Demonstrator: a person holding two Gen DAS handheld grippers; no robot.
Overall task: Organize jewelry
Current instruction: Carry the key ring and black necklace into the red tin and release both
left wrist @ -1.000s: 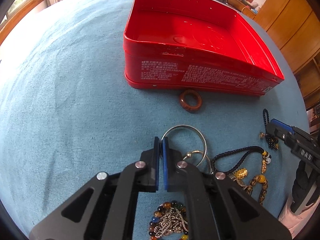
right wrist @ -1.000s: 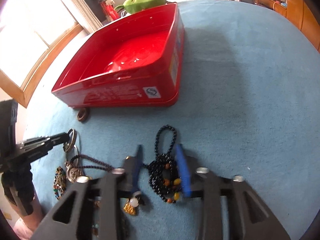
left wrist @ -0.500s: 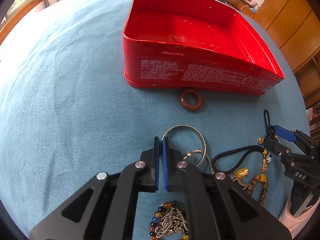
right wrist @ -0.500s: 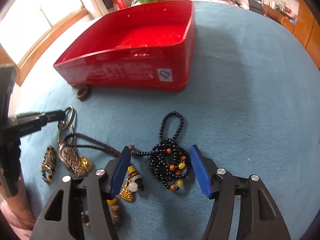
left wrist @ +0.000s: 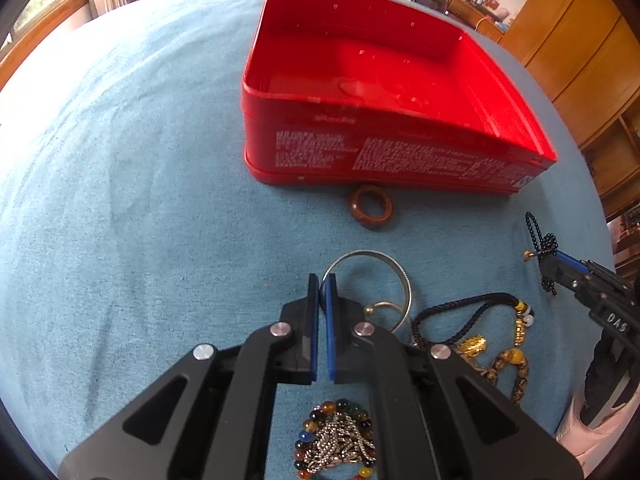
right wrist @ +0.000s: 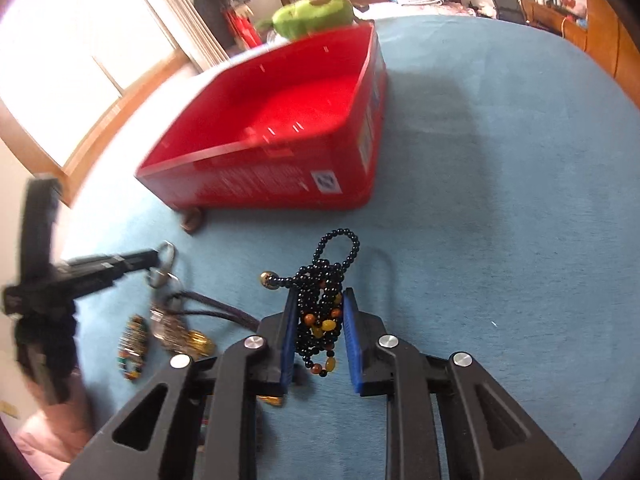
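The right tool [right wrist: 320,312] grips the black bead necklace [right wrist: 324,300], apparently lifted; next, carry it over the red tin [right wrist: 280,120] (empty). The left tool [left wrist: 321,292] hovers closed, holding nothing.

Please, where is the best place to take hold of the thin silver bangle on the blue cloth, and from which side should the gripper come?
Probably the bangle's far arc, from above. It lies flat on the cloth, so one finger goes inside the hoop, one outside. Its near part sits under the left gripper and touches a small ring.
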